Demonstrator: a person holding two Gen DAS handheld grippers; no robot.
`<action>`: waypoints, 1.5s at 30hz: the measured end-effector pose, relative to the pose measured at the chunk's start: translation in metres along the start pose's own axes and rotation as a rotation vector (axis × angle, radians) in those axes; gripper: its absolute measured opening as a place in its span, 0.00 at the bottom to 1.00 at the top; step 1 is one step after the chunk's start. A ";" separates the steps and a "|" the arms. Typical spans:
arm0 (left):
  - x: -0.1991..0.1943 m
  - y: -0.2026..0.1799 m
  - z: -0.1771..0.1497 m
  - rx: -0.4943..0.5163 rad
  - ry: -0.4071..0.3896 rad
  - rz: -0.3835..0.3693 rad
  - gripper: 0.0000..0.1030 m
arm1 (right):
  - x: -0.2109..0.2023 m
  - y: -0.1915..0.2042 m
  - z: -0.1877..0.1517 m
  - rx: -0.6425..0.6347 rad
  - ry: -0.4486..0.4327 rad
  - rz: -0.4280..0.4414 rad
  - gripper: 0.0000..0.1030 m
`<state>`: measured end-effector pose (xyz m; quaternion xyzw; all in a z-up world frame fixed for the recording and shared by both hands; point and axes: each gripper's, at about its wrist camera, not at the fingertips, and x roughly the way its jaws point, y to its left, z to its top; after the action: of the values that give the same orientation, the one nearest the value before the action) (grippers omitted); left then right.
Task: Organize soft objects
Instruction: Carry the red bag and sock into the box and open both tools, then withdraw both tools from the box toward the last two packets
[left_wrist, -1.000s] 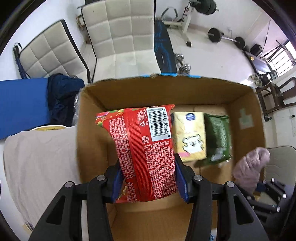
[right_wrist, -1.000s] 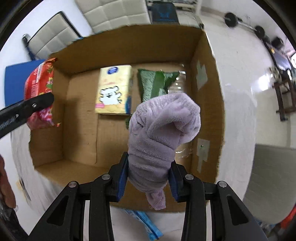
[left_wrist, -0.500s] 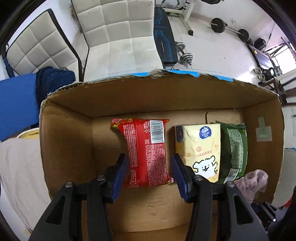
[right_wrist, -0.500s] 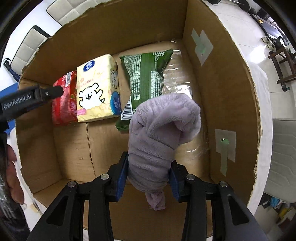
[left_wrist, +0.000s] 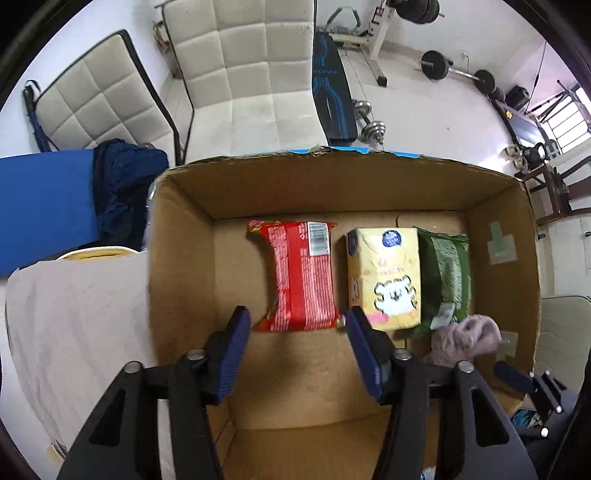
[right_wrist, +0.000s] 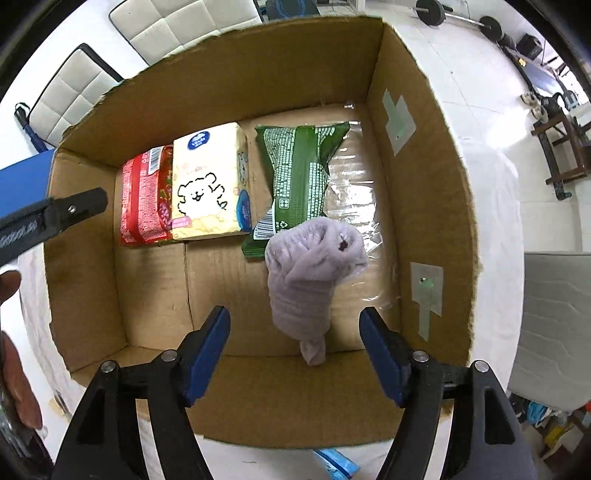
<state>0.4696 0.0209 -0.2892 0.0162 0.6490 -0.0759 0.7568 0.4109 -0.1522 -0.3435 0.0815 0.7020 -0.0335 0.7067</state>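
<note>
Both grippers hang over the cardboard box (right_wrist: 417, 122), pointing down into it. The left gripper (left_wrist: 297, 325) stands with its blue-padded fingers (left_wrist: 236, 350) spread wide apart, gripping nothing, poised above the box floor toward its near side. From the right-hand camera its black arm reaches in over the box's left wall. The right gripper (right_wrist: 295, 325) is likewise spread wide, its blue pads (right_wrist: 380, 354) well clear of each other, above the near right part of the box floor. A bare hand (right_wrist: 14, 350) shows at the left edge of the right-hand view, outside the box's left wall; how it holds its gripper cannot be made out.
</note>
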 end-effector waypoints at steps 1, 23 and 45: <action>-0.005 0.001 -0.004 -0.002 -0.011 -0.001 0.53 | -0.003 0.000 -0.002 -0.007 -0.007 -0.005 0.73; -0.111 -0.010 -0.105 -0.056 -0.215 0.011 0.97 | -0.101 0.003 -0.063 -0.120 -0.205 -0.049 1.00; 0.022 0.003 -0.181 -0.150 0.098 0.051 0.97 | 0.008 -0.035 -0.152 -0.115 0.033 0.019 1.00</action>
<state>0.2961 0.0439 -0.3392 -0.0202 0.6886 -0.0071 0.7248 0.2551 -0.1616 -0.3540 0.0479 0.7134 0.0148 0.6989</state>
